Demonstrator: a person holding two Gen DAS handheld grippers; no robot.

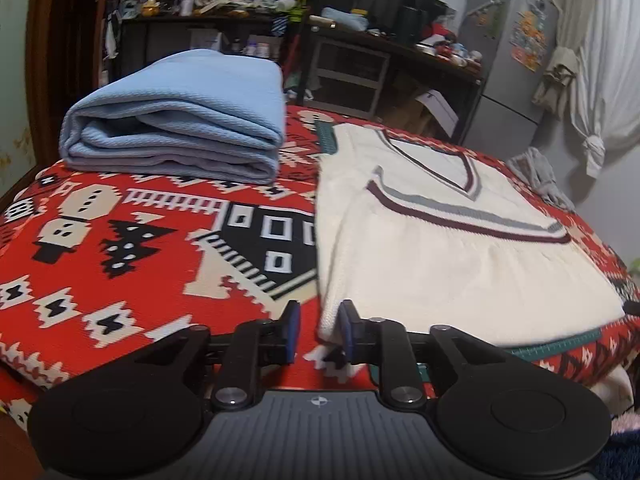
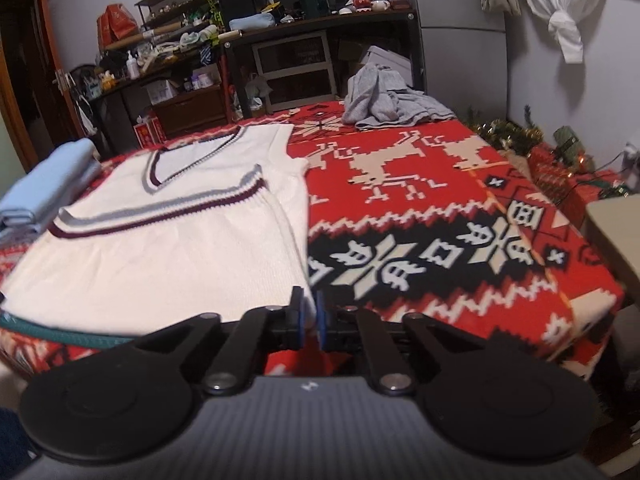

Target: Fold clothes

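We are viewing a red patterned blanket (image 2: 440, 216) covering the surface, with cluttered shelves (image 1: 224, 20) behind it. On it, the cream vest (image 1: 460, 248) is lying folded. Left gripper (image 1: 319, 330) is standing spread at the vest's near-left corner. Right gripper (image 2: 308, 320) is pinching its near-right corner. A folded blue garment (image 1: 176, 116) is resting left of the vest, a grey heap (image 2: 388, 100) beyond it.

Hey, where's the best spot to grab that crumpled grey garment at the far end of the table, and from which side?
Probably the raised bunch at the top of the grey garment, approached from above on the near side. It sits heaped rather than flat on the red patterned cloth, so the peak gives the jaws a fold to pinch; the flatter edges hug the cloth.
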